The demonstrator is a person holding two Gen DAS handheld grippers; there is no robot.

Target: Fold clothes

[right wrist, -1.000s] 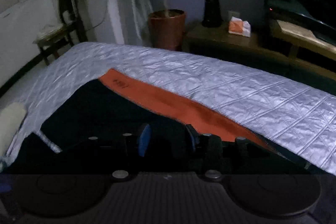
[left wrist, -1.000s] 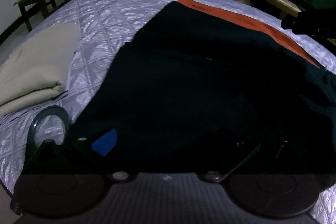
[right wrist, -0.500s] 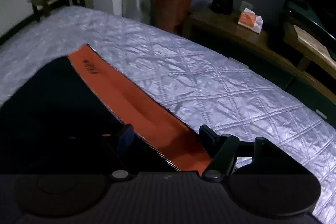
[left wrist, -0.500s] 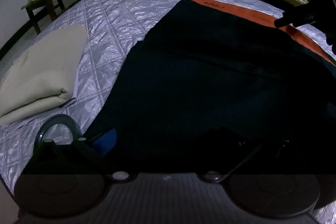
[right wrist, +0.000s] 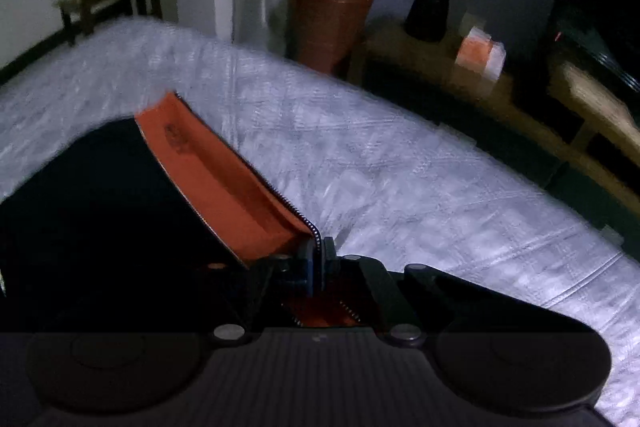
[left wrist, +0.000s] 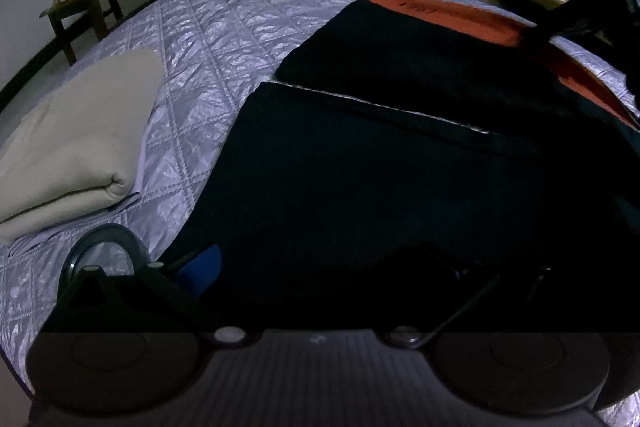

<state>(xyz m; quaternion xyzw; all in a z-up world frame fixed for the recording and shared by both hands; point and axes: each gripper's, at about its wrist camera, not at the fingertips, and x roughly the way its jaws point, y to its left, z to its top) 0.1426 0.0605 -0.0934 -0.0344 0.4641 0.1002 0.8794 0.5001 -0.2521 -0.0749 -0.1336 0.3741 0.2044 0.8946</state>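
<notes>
Low wrist views, shared jacket

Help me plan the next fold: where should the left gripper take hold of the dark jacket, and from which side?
Likely the near hem of the dark jacket, coming in low from the bed's near edge. That edge lies flat and loose just ahead of the left gripper, whose jaws stand wide open. The right gripper is already shut on the orange zipper edge, so the near side is free.

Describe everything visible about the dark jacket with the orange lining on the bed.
The dark jacket lies spread flat on the quilted bedspread. Its fabric looks navy or black, with an orange lining edged by a toothed zipper. A pale seam crosses it. The right gripper is shut on the zipper edge; the left gripper sits open over its near hem.
</notes>
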